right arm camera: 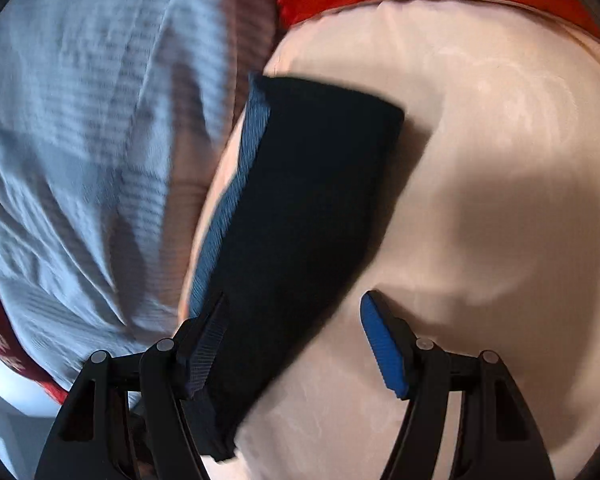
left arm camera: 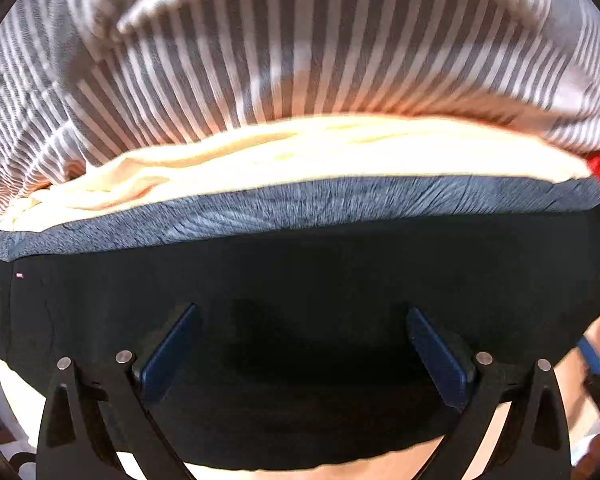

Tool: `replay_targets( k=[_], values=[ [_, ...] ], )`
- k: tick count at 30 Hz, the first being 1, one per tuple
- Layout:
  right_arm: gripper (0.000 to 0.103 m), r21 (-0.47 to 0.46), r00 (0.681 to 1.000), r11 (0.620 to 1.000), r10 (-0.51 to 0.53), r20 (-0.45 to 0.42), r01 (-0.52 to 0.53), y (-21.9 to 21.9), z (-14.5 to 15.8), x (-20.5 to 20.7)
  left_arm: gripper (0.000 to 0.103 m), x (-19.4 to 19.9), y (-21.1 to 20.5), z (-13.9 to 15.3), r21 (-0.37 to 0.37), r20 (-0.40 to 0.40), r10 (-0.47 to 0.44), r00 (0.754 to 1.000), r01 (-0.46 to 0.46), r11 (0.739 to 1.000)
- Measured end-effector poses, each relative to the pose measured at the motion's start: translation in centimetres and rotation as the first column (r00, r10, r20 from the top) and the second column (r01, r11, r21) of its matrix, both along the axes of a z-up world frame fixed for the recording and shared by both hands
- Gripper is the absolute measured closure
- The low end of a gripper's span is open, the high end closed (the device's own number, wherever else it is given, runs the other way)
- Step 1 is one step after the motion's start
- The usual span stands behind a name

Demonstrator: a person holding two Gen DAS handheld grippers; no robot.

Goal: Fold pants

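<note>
On the cream sheet (right arm camera: 480, 200) our black pants (right arm camera: 300, 208) lie folded narrow. We judge one more fold remains; left gripper (left arm camera: 300, 340) and right gripper (right arm camera: 296, 340) gape wide, clamping nothing, beside striped bedding (left arm camera: 300, 40).

No legible txt or labels anywhere.

Two black grippers are seen, each built of angular linkage arms pinned with round silver rivets, the left gripper (left arm camera: 300, 350) fitted with dark blue flat pads and the right gripper (right arm camera: 296, 350) with ribbed bright blue pads (right arm camera: 382, 350).
</note>
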State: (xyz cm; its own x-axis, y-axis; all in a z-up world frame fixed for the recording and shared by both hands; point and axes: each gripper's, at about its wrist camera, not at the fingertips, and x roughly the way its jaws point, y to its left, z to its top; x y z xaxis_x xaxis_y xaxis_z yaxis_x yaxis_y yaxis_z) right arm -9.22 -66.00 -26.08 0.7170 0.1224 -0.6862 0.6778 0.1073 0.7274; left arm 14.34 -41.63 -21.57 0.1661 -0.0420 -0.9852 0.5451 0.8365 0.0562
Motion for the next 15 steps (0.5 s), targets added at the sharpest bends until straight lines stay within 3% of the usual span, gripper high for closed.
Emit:
replay_targets(
  k=[2, 9, 15],
  values=[
    [0.031, -0.008, 1.000, 1.000, -0.006, 0.027, 0.007, -0.1, -0.2, 0.0, 0.000, -0.5, 0.1, -1.4, 0.019, -0.019, 0.005, 1.000, -0.005, 1.000],
    [0.029, -0.023, 0.992, 1.000, 0.024, 0.127, -0.021, -1.8, -0.7, 2.2, 0.000, -0.1, 1.3, -2.3, -0.033, -0.013, 0.035, 0.999, -0.035, 0.999],
    [0.029, -0.013, 0.993, 1.000, 0.019, 0.114, -0.017, -1.3, -0.2, 0.4, 0.000, 0.3, 0.4, -2.0, 0.008, -0.011, 0.007, 1.000, -0.007, 1.000]
  ],
)
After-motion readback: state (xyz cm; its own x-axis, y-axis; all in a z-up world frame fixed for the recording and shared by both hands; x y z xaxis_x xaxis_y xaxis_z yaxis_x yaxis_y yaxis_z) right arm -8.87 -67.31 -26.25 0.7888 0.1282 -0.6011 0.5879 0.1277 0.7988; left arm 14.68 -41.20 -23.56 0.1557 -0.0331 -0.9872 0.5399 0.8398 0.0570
